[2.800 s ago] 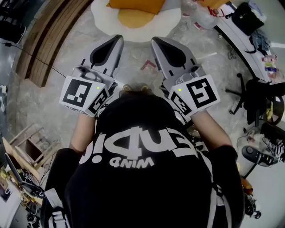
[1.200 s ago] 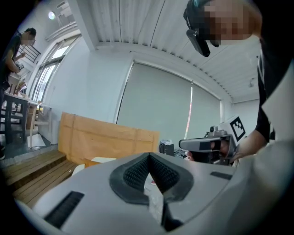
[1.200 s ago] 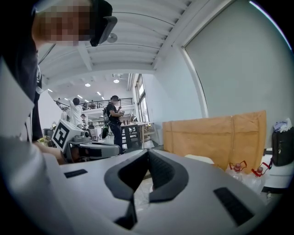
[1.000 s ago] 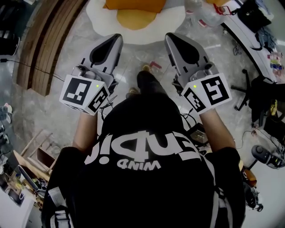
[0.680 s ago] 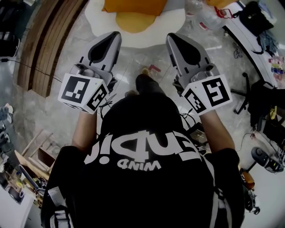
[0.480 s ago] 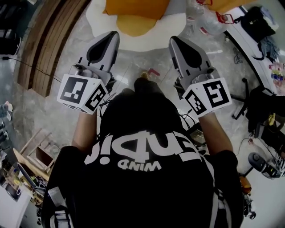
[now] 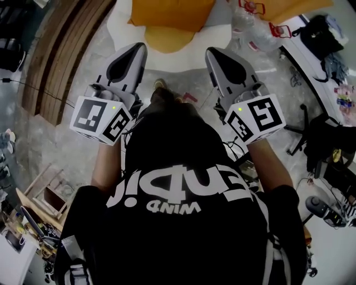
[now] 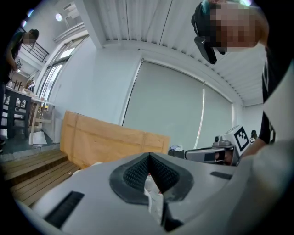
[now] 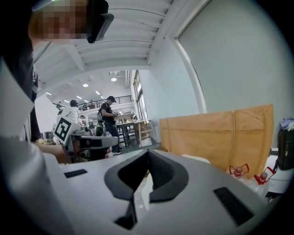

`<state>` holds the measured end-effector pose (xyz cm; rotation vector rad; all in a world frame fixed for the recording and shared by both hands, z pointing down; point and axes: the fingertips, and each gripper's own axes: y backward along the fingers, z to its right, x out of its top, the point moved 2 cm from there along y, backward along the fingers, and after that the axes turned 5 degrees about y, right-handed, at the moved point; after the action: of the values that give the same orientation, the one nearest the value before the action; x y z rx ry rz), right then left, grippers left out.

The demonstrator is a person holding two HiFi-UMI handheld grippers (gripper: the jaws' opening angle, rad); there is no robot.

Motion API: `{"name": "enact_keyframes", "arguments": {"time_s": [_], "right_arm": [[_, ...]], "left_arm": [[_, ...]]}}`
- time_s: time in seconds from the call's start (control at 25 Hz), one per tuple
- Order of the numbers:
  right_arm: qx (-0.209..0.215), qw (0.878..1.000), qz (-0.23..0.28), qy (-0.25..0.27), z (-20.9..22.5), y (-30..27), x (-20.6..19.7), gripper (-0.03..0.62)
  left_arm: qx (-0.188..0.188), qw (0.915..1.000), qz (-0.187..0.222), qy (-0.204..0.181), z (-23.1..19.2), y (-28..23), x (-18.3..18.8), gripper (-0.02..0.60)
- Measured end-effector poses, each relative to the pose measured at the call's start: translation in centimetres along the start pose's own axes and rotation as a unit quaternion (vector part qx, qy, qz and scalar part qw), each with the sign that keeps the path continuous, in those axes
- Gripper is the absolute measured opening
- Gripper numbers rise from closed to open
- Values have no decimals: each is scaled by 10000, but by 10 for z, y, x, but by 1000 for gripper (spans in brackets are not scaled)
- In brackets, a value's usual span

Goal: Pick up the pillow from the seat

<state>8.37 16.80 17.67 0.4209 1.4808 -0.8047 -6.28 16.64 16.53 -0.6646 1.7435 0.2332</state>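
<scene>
L grey two-jaw gripper [image 7: 137, 49]: closed, nothing btwn jaws, held over grey floor [image 7: 178, 67]. Ahead, btwn both grippers: orange square fabric pillow [image 7: 172, 12], lying on white egg-shaped seat [image 7: 119, 22] w/ yellow centre. R grey gripper [image 7: 213, 53]: closed too, empty, level w/ L.

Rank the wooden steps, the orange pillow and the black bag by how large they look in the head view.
1. Wooden steps: largest, a long band on the left.
2. Orange pillow, though the top edge cuts it off.
3. Black bag: smallest.
</scene>
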Motion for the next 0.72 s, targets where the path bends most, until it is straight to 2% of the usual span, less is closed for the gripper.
{"name": "enact_keyframes", "arguments": {"time_s": [0.16,0.36,0.6,0.72], "right_arm": [[-38,10000,22,-2,11,-12,6,21],[-137,9999,22,-76,28,-41,10,21],[-215,9997,-73,-122,42,-92,17,21],[-279,9995,-82,-155,51,-120,21,21]], "left_arm": [[-62,10000,-6,11,-9,-17,7,8],[-274,9995,-106,-149,-27,-41,16,8],[-462,9988,-131,87,-71,-67,28,8],[-534,9984,-146,69,-95,-82,35,8]]}}
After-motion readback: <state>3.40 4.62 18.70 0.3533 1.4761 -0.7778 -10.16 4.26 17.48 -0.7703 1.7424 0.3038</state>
